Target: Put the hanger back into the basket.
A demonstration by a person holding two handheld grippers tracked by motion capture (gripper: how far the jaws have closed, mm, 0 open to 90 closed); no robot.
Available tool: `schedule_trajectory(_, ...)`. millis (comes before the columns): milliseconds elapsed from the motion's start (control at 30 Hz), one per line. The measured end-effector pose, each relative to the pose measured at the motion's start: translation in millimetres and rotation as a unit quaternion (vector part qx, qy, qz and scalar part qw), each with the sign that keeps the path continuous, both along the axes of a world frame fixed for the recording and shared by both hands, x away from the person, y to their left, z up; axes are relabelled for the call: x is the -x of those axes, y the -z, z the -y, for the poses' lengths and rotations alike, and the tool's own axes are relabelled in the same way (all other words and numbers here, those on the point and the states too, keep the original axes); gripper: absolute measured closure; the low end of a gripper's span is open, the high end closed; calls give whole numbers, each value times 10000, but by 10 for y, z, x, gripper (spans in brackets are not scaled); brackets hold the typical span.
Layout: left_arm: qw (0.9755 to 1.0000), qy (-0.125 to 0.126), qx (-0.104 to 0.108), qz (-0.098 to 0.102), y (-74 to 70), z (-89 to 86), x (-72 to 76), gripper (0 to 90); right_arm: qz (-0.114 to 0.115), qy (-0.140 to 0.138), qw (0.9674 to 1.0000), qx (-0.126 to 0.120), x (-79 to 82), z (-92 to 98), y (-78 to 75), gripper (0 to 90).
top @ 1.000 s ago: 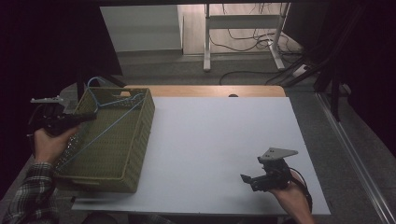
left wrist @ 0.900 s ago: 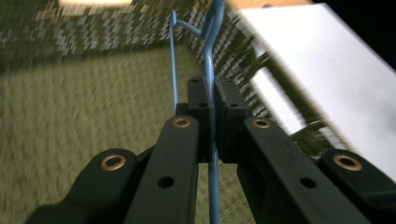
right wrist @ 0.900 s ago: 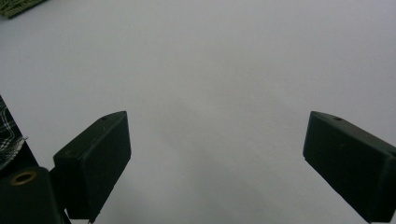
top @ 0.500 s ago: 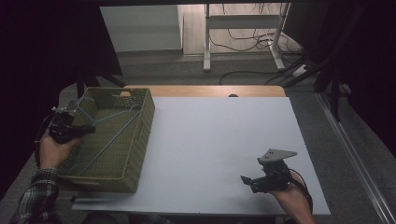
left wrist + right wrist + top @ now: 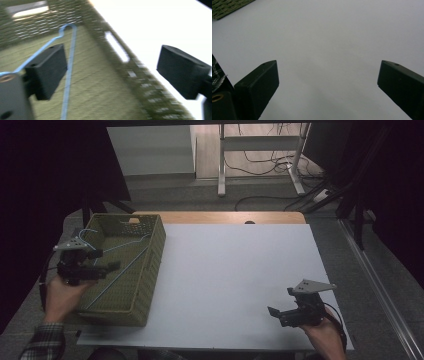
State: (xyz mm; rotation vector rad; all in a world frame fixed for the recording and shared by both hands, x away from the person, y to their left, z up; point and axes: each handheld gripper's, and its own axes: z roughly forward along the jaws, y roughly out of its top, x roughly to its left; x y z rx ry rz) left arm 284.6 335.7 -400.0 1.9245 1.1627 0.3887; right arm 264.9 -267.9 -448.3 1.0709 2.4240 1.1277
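1. High view: left gripper point(image 5: 102, 268) over the green basket point(image 5: 150, 270) at the desk's left edge, jaws just opened, nothing pinched. Blue hanger point(image 5: 117, 270) lies inside, prob dropped for storage.
2. Left gripper view: pads spread, hanger point(image 5: 68, 82) on basket floor.
3. Right gripper view: right gripper point(image 5: 327, 85) spread wide, idle over bare desk point(image 5: 324, 37). No labels/writing readable.

Beyond your tabletop's point(image 5: 240, 270) far edge, grey floor point(image 5: 200, 195), a white desk frame point(image 5: 260, 155), loose cables point(image 5: 270, 195); darkness flanks both sides.
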Motion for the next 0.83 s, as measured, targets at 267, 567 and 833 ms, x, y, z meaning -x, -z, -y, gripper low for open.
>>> schedule_trajectory(267, 9969, 705, 262, 228, 104, 567, 355, 34, 7, 83, 10000, 3, 52, 84, 23, 24)
schedule_trajectory(567, 9963, 797, -232, 211, 433, 901, 579, 21, 87, 44, 9999, 42, 91, 96, 62, 25)
schedule_trajectory(833, 9966, 692, -396, 226, 528, 918, 584, 2, 114, 0, 9997, 203, 79, 70, 115, 25)
